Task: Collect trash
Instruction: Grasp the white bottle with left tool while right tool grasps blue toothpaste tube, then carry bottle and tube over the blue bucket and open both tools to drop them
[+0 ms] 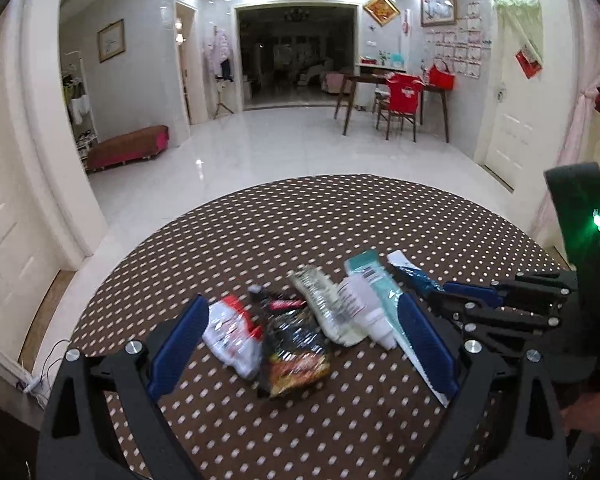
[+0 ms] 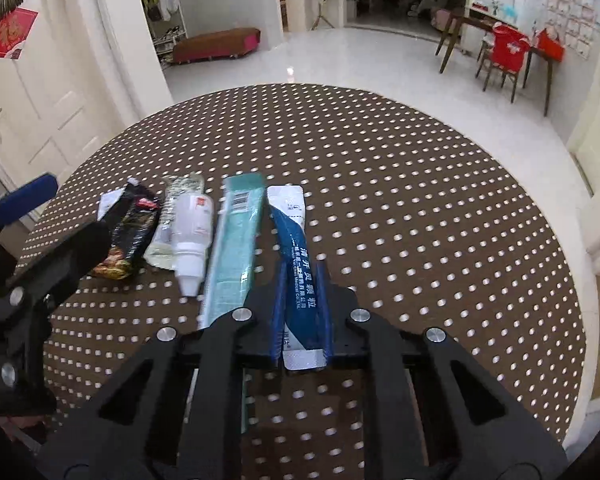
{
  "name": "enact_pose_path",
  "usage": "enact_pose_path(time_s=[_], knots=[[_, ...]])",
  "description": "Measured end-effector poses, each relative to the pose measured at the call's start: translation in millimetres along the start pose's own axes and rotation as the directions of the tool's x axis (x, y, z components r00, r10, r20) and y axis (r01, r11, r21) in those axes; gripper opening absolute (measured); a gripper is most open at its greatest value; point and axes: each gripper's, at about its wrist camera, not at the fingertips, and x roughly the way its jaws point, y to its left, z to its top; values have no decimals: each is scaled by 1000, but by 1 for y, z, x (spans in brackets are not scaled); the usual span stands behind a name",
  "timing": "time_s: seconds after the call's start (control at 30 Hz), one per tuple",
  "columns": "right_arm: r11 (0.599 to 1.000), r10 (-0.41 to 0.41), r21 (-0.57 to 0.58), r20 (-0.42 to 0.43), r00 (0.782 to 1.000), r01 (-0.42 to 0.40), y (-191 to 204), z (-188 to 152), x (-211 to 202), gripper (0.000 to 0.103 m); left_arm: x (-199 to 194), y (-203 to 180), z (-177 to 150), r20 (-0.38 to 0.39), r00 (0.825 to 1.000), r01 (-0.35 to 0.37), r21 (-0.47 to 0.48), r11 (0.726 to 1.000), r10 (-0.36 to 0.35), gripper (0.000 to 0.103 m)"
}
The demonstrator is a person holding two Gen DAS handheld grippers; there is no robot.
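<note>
1. Trash lies in a row toward the near edge of the round polka-dot tabletop (image 2: 380, 168): a blue-and-white sachet (image 2: 298, 264), a long teal packet (image 2: 236, 236) just beside it, a small white bottle (image 2: 192, 232), a clear crumpled wrapper (image 2: 180, 192) under and behind the bottle, a dark snack bag (image 2: 130, 236), and at the far left end a red-and-white wrapper (image 1: 232, 336)
2. Step in hand, as I judge it: picking up the first piece, the sachet at the right end of the row; the other pieces lie loose on the cloth
3. Right gripper (image 2: 302, 308) is closed narrowly on the sachet, one blue finger along each long side, with the near end of the sachet sticking out behind the fingers; the far end looks to rest on the cloth
4. Left gripper (image 1: 304, 344) is spread wide over the left half of the row, with the red-and-white wrapper, snack bag, clear wrapper and bottle between its fingers; it grips nothing, and whether it touches anything I cannot tell
5. Next move calls for lifting the sachet clear without dragging the teal packet beside it, then carrying it to a bin, which is not visible in either view
</note>
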Motion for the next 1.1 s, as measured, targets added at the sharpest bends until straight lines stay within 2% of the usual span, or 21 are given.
enact_pose_path(time_s=[0.2, 0.27, 0.33, 0.37, 0.4, 0.43, 0.5, 0.83, 1.1], knots=[[998, 13, 63, 18, 1000, -14, -20, -4, -1, 15, 33, -21, 8, -65, 998, 5, 100, 995, 1, 91], [996, 22, 80, 20, 1000, -23, -28, -6, -3, 14, 42, -25, 8, -98, 995, 20, 113, 993, -9, 78], [995, 32, 93, 22, 999, -34, -39, -5, -6, 14, 56, -26, 6, -153, 988, 49, 109, 993, -31, 58], [994, 39, 102, 24, 999, -42, -44, -6, -6, 14, 59, -26, 5, -173, 984, 60, 101, 993, -42, 56], [993, 45, 109, 26, 999, -47, -49, -6, -8, 14, 60, -25, 5, -172, 984, 66, 94, 993, -49, 46], [992, 49, 114, 28, 998, -52, -51, -7, -9, 14, 60, -23, 5, -173, 983, 82, 82, 993, -67, 32], [989, 58, 131, 39, 998, -62, -57, -10, -13, 14, 59, -20, 3, -184, 977, 118, 57, 991, -105, 24], [979, 97, 170, 112, 989, -115, -61, -22, -54, 14, 10, -11, -3, -62, 987, 150, 16, 989, -149, 24], [977, 75, 181, 195, 978, -111, -69, -23, -102, 14, -42, -28, -5, 24, 975, 221, -4, 975, -220, 24]])
